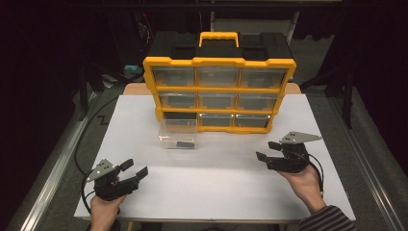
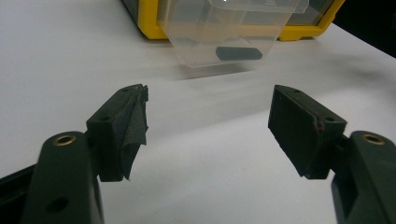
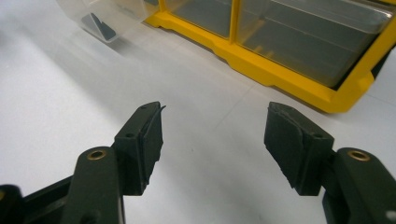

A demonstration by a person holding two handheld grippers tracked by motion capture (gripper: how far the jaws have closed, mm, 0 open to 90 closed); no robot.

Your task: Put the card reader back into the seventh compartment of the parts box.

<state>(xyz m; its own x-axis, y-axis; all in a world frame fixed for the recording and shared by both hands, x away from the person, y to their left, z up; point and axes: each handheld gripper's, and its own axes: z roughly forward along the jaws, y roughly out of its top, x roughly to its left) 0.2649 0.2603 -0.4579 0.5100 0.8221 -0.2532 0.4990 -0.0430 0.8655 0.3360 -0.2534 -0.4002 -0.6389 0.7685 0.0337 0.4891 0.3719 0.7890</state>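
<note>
The jaws of the left gripper [image 2: 210, 135] are held wide apart with nothing between them, and only the bare white table [image 2: 60, 60] is seen in the gap. Straight ahead of these jaws, well apart from them, a clear plastic drawer [image 2: 224, 32] is found resting on the table, pulled out of the bottom left slot of a yellow organizer [image 2: 149, 23]; a small dark flat piece [image 2: 238, 53] is seen lying inside it. The jaws of the right gripper [image 3: 212, 140] are likewise spread open and empty above the table surface. Ahead of them and to their right, the yellow frame and closed clear drawers of the organizer are seen, while the pulled-out drawer is placed farther off to their upper left. In the high view, each gripper is held in one hand at the near edge of the table, the left gripper at the left corner and the right gripper at the right side, with the organizer standing upright at the far edge between them.
</note>
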